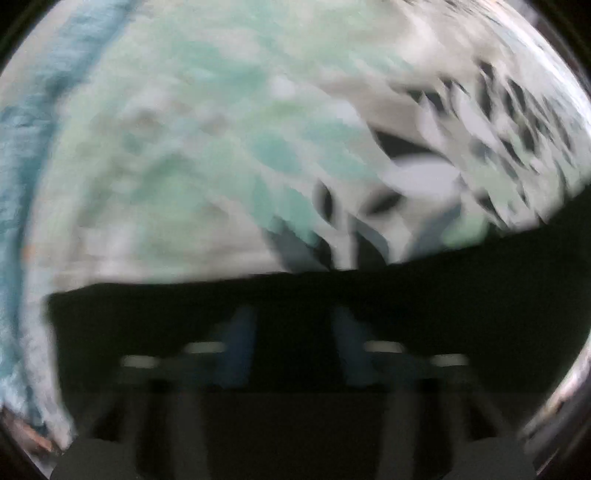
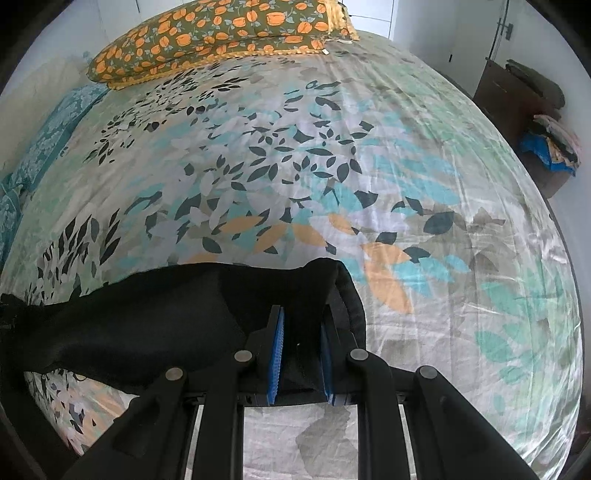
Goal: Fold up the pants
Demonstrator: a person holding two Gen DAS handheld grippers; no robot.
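Note:
The black pants lie on a bed with a leaf-print sheet. In the right wrist view my right gripper has its blue-padded fingers closed on a bunched black edge of the pants, near their right end, and the cloth trails off to the left. The left wrist view is heavily motion-blurred. There the black pants fill the lower half, and my left gripper sits among the dark cloth with a gap between its blue pads; whether it grips cloth is unclear.
A pillow with an orange floral pattern lies at the head of the bed. A teal patterned cloth runs along the bed's left edge. A dark wooden stand with stacked clothes is beside the bed at right.

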